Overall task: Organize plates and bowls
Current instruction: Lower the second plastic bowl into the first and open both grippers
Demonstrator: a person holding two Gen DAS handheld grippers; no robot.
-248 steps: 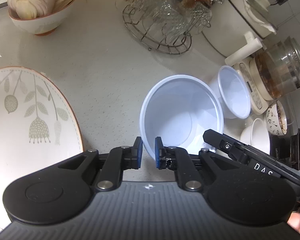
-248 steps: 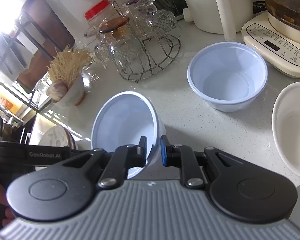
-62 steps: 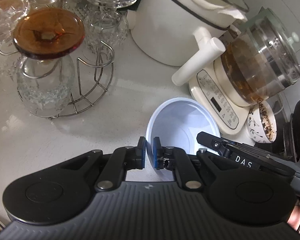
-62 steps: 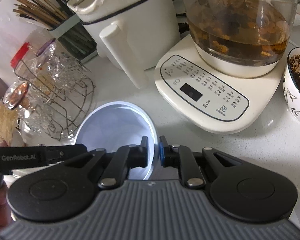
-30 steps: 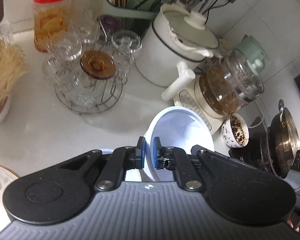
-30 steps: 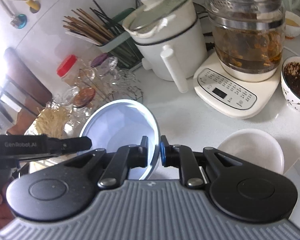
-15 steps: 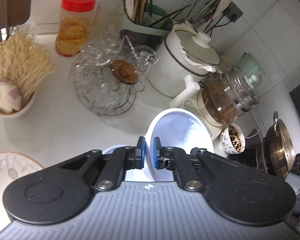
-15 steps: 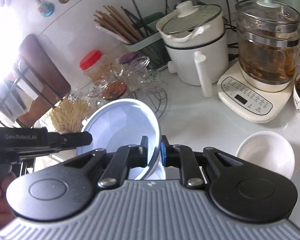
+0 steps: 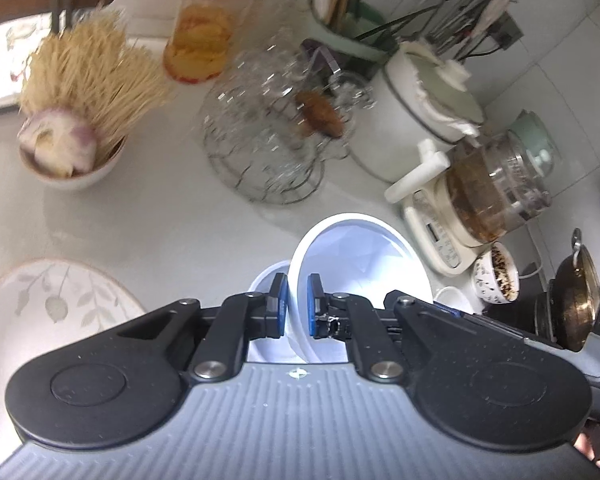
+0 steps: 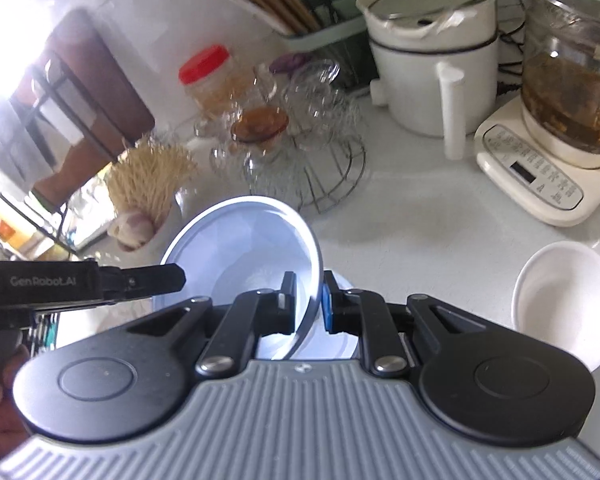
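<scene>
Only the left wrist view shows the leaf-patterned plate lying at the counter's left. In the middle the left gripper pinches one rim of the pale blue bowl; the right gripper pinches the opposite rim, so the bowl hangs tilted above what seems a second blue bowl. The right view alone shows a white bowl clearly.

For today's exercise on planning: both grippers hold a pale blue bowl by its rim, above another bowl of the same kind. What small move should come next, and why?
Probably lower it straight down to nest. The left gripper and right gripper pinch opposite rims of the held bowl, tilted in the air. The second blue bowl sits right beneath on the counter, so levelling and easing down would likely stack them.
</scene>
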